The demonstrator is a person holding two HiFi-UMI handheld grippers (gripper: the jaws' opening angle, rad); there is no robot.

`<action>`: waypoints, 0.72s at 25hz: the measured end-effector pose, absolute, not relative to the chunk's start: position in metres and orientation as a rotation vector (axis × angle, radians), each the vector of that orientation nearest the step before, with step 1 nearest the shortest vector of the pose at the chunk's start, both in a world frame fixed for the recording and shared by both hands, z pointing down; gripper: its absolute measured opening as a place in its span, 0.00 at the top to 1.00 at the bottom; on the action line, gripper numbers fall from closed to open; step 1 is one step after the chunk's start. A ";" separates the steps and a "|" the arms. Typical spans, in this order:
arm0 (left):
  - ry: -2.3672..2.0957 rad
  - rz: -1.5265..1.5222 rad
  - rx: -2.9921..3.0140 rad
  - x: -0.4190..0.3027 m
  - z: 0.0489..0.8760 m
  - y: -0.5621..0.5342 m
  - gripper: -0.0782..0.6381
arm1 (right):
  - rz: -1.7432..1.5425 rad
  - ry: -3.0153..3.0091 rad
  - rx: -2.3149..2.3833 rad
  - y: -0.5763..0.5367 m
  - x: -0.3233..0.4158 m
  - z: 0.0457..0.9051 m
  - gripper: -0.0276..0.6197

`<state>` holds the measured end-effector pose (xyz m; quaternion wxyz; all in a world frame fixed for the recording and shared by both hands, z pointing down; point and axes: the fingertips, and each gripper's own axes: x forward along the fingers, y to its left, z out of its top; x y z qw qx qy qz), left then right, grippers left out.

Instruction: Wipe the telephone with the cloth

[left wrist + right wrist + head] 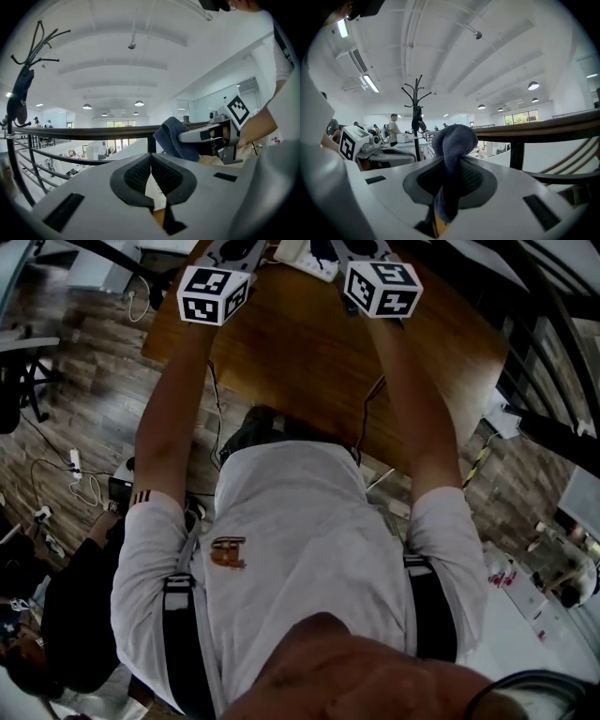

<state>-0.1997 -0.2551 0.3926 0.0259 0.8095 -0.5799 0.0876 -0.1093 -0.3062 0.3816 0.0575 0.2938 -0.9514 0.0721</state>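
Both grippers are held up over the far edge of the wooden table (309, 362), and their marker cubes show in the head view, the left cube (214, 293) and the right cube (382, 287) side by side above the tabletop. The left gripper (151, 161) has its jaws pressed together, the ribbed pads meeting at their tips with nothing caught between them; through the narrow slot below them a strip of the table and something white shows. The right gripper (452, 171) is clenched on the cloth (457, 140), a dark blue one that bulges up in a rounded fold above the pads and hangs down between them. From the left gripper view the same cloth sticks out of the right gripper's tip, above the table and just beside the left gripper. A white object (305, 257) lies on the table at its far edge, between the two cubes, cut off by the frame; I cannot tell whether it is the telephone. Beyond the table runs a dark railing (93, 131), and a black coat rack (417, 110) stands past the table on the left gripper's side.
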 end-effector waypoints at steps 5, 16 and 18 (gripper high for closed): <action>-1.716 0.338 2.532 -0.211 0.400 -0.281 0.87 | 0.234 -2.843 0.966 -0.328 -0.121 0.387 0.84; -1.530 0.529 2.484 -0.227 0.443 -0.341 0.86 | 0.279 -2.728 1.072 -0.387 -0.142 0.410 0.84; -1.509 0.554 2.470 -0.228 0.449 -0.352 0.86 | 0.277 -2.706 1.080 -0.397 -0.145 0.414 0.84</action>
